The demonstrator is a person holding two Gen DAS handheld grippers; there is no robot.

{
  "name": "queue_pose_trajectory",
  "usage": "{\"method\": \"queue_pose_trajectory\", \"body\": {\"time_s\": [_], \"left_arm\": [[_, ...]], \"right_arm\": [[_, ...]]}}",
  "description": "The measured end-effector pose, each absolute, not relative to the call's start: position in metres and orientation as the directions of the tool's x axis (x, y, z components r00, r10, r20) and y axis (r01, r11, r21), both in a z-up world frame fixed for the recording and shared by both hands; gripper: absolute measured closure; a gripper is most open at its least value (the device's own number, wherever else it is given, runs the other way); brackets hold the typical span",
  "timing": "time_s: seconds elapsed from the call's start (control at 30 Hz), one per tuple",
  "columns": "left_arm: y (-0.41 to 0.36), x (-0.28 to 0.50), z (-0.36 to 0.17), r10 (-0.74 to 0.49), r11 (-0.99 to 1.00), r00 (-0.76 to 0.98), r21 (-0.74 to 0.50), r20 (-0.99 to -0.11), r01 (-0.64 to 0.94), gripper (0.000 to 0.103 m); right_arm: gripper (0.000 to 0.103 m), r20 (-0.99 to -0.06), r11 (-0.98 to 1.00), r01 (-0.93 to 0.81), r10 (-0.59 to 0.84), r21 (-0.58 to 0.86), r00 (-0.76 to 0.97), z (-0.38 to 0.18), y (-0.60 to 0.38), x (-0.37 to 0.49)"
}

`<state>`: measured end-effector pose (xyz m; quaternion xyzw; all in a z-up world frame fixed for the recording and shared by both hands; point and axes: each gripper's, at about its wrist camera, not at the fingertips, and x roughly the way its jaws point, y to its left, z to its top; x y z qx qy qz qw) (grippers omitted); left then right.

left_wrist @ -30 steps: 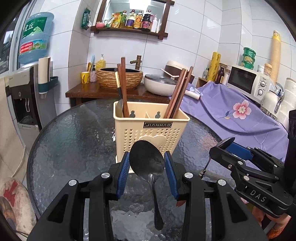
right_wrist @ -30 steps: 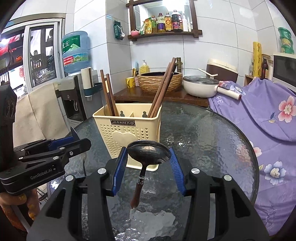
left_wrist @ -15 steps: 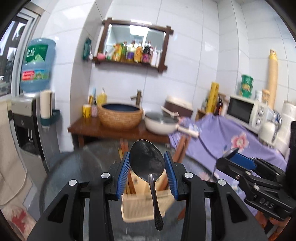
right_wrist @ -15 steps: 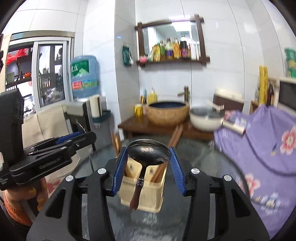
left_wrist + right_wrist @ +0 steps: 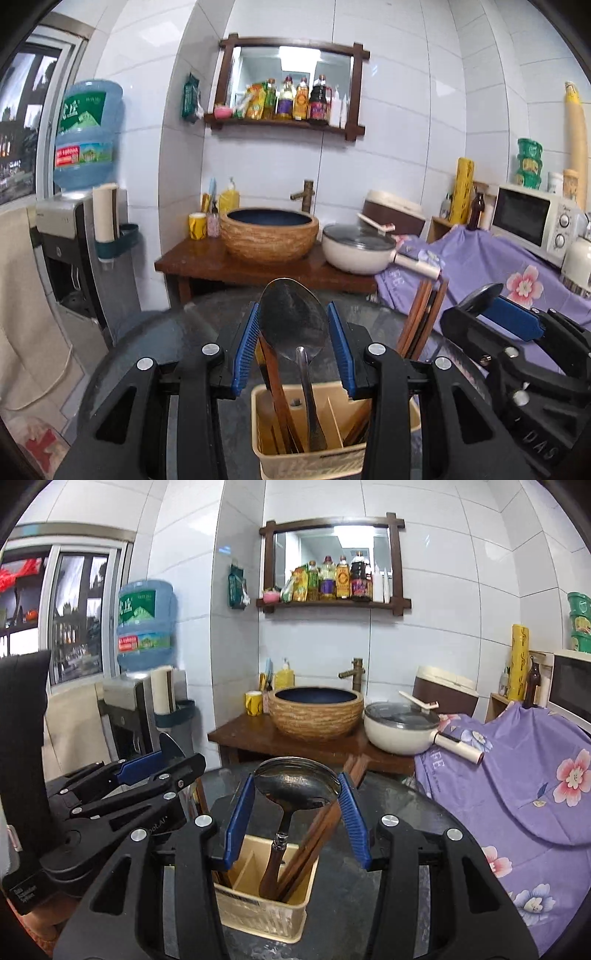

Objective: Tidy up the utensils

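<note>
While we hold one spoon in each gripper, both hang over the cream holder [image 5: 332, 458] on the glass table [image 5: 155, 343]. Our left gripper [image 5: 293, 354] squeezes the bowl of the metal spoon [image 5: 293, 321], and its handle points down into the holder, beside the chopsticks [image 5: 421, 317]. Our right gripper [image 5: 295, 812] squeezes the bowl of the wooden-handled ladle [image 5: 295, 779], which hangs down the same way. To do this well, we think we should line each handle up over a free slot, go down slowly, and let go only when the handle is deep inside. Both grippers tip a little downward, side by side.
</note>
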<state>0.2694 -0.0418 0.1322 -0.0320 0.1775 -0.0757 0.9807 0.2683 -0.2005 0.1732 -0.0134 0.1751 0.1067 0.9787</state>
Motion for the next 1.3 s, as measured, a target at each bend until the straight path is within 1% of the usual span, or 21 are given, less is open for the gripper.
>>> {"method": "queue_pose_trajectory", "body": {"time_s": [0.23, 0.27, 0.47, 0.57, 0.7, 0.77, 0.8, 0.83, 0.97, 1.03, 1.07, 1.1, 1.13, 1.17, 1.2, 1.23, 1.27, 1.3], "left_arm": [[-0.040, 0.267, 0.097, -0.168, 0.986, 0.907, -0.084, -0.385, 0.147, 0.066], [-0.040, 0.267, 0.094, -0.169, 0.986, 0.905, -0.082, -0.390, 0.149, 0.066], [-0.041, 0.267, 0.075, -0.167, 0.986, 0.890, -0.053, -0.425, 0.160, 0.066], [-0.041, 0.268, 0.068, -0.169, 0.985, 0.883, -0.055, -0.438, 0.162, 0.066], [-0.040, 0.267, 0.065, -0.169, 0.985, 0.884, -0.052, -0.435, 0.163, 0.066], [-0.040, 0.265, 0.065, -0.170, 0.985, 0.886, -0.046, -0.431, 0.167, 0.060], [-0.041, 0.263, 0.066, -0.168, 0.985, 0.889, -0.044, -0.427, 0.165, 0.052], [-0.040, 0.260, 0.067, -0.161, 0.987, 0.896, -0.043, -0.415, 0.158, 0.048], [-0.038, 0.249, 0.069, -0.167, 0.986, 0.903, -0.046, -0.395, 0.162, 0.040], [-0.037, 0.241, 0.070, -0.166, 0.986, 0.909, -0.041, -0.383, 0.162, 0.035], [-0.037, 0.236, 0.071, -0.164, 0.986, 0.912, -0.036, -0.376, 0.162, 0.034], [-0.036, 0.232, 0.072, -0.161, 0.986, 0.916, -0.032, -0.368, 0.161, 0.030], [-0.034, 0.225, 0.073, -0.160, 0.987, 0.921, -0.031, -0.355, 0.159, 0.024], [-0.032, 0.218, 0.074, -0.161, 0.987, 0.926, -0.034, -0.341, 0.159, 0.021], [-0.029, 0.210, 0.074, -0.162, 0.987, 0.932, -0.039, -0.325, 0.157, 0.015], [-0.027, 0.203, 0.075, -0.162, 0.987, 0.936, -0.041, -0.312, 0.157, 0.009], [-0.024, 0.195, 0.075, -0.164, 0.986, 0.941, -0.042, -0.296, 0.158, 0.006], [-0.023, 0.188, 0.074, -0.167, 0.986, 0.943, -0.040, -0.287, 0.162, 0.006]], "right_arm": [[0.056, -0.402, 0.977, -0.212, 0.199, 0.013, 0.894, 0.127, -0.202, 0.275], [0.056, -0.396, 0.978, -0.208, 0.197, 0.015, 0.897, 0.123, -0.204, 0.274], [0.056, -0.394, 0.975, -0.222, 0.204, 0.001, 0.896, 0.112, -0.204, 0.270], [0.056, -0.416, 0.975, -0.220, 0.205, 0.011, 0.886, 0.105, -0.205, 0.272], [0.056, -0.424, 0.976, -0.215, 0.204, 0.022, 0.882, 0.097, -0.209, 0.275], [0.055, -0.416, 0.974, -0.222, 0.216, 0.035, 0.883, 0.097, -0.210, 0.273], [0.049, -0.411, 0.974, -0.222, 0.218, 0.040, 0.885, 0.097, -0.211, 0.273], [0.045, -0.405, 0.975, -0.218, 0.217, 0.043, 0.888, 0.098, -0.212, 0.271], [0.042, -0.381, 0.974, -0.216, 0.223, 0.064, 0.897, 0.104, -0.219, 0.264], [0.037, -0.364, 0.975, -0.210, 0.220, 0.069, 0.905, 0.108, -0.224, 0.257], [0.034, -0.353, 0.976, -0.205, 0.217, 0.072, 0.910, 0.110, -0.227, 0.252], [0.031, -0.346, 0.976, -0.203, 0.217, 0.076, 0.913, 0.112, -0.228, 0.247], [0.026, -0.333, 0.976, -0.200, 0.216, 0.084, 0.918, 0.114, -0.231, 0.240], [0.024, -0.322, 0.976, -0.197, 0.216, 0.092, 0.922, 0.115, -0.234, 0.232], [0.018, -0.314, 0.976, -0.196, 0.218, 0.099, 0.924, 0.116, -0.237, 0.224], [0.016, -0.310, 0.974, -0.200, 0.223, 0.103, 0.924, 0.116, -0.238, 0.219], [0.015, -0.305, 0.971, -0.212, 0.235, 0.106, 0.923, 0.115, -0.239, 0.209], [0.011, -0.302, 0.969, -0.226, 0.247, 0.103, 0.921, 0.112, -0.238, 0.197]]}}
